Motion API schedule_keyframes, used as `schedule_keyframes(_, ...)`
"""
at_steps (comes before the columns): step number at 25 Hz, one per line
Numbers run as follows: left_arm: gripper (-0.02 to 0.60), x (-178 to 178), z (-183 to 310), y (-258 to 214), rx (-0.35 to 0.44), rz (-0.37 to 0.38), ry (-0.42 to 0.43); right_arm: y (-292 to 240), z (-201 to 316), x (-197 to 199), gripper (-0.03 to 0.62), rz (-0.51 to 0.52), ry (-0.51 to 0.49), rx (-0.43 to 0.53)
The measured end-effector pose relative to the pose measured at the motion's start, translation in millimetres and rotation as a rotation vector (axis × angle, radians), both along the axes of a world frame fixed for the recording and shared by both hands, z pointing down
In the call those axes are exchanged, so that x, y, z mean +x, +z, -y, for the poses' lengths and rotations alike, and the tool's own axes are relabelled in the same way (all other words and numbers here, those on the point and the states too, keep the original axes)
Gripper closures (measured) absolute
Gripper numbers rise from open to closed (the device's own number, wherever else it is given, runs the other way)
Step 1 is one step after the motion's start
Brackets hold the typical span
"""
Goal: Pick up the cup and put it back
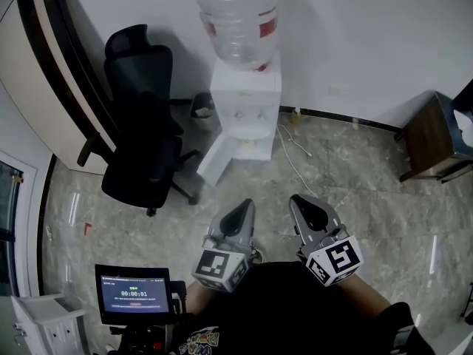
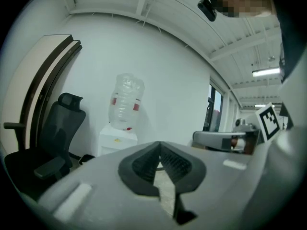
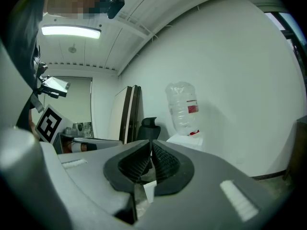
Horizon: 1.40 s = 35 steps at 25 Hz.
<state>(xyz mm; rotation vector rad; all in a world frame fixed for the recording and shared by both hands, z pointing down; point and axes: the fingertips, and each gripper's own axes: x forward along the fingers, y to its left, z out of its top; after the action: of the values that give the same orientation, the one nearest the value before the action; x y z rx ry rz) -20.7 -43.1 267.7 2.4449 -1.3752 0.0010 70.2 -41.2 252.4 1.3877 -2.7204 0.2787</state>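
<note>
I cannot make out a cup in any view. In the head view both grippers are held close to the person's body, above the marble floor, pointing at a white water dispenser [image 1: 245, 102] with a large clear bottle [image 1: 238, 17] on top. My left gripper [image 1: 242, 207] is shut, its ribbed pads meeting at the tips with nothing between them [image 2: 159, 145]. My right gripper [image 1: 299, 200] is only slightly parted: a thin slit shows between its pads [image 3: 150, 145], and nothing is in it. The dispenser's lower door [image 1: 219, 160] stands ajar.
A black office chair [image 1: 144, 124] stands left of the dispenser, and a small bin [image 1: 201, 106] sits between them. A white cable [image 1: 293, 154] trails on the floor. A dark wooden table [image 1: 432, 135] is at the right wall. A small screen [image 1: 133, 293] is at lower left.
</note>
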Motion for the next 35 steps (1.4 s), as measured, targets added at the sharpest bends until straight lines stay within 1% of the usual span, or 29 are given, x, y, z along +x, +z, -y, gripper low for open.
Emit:
schedule_keyframes(2,0.577,-12,26,3,-0.004,0.004,-0.003,0,30,-15,0.571,0.001,-0.007,0.001)
schedule_keyframes(5,0.577,-27,32,12,-0.016,0.007,-0.031,6,40,-32,0.568,-0.009,-0.051,0.005)
schedule_keyframes(10,0.577,-46,49,15,-0.037,0.012,-0.125,17,58,-48,0.565,-0.009,-0.124,-0.014)
schedule_keyframes(13,0.577,-49,58,13,-0.054,0.014,-0.176,15,72,-51,0.563,-0.007,-0.171,-0.032)
schedule_keyframes(15,0.577,-48,73,23,-0.058,0.011,-0.217,21,93,-50,0.564,-0.004,-0.218,-0.048)
schedule_keyframes(17,0.577,-41,102,35,-0.075,0.018,-0.268,34,127,-46,0.563,0.004,-0.278,-0.060)
schedule_keyframes(20,0.577,-27,135,32,-0.093,0.046,-0.359,42,165,-37,0.565,0.011,-0.382,-0.068)
schedule_keyframes(24,0.577,-13,163,17,-0.072,0.076,-0.485,34,206,-28,0.565,0.019,-0.512,-0.039)
schedule_keyframes(26,0.577,-3,173,18,-0.072,0.090,-0.534,35,224,-25,0.565,0.021,-0.567,-0.030)
schedule_keyframes(28,0.577,4,178,25,-0.089,0.096,-0.582,40,237,-23,0.565,0.023,-0.612,-0.037)
schedule_keyframes(31,0.577,6,175,37,-0.122,0.088,-0.669,51,244,-28,0.562,0.025,-0.687,-0.074)
schedule_keyframes(33,0.577,0,164,43,-0.137,0.085,-0.735,59,240,-37,0.559,0.020,-0.764,-0.105)
schedule_keyframes(35,0.577,-12,150,45,-0.151,0.081,-0.822,67,232,-51,0.559,0.008,-0.850,-0.137)
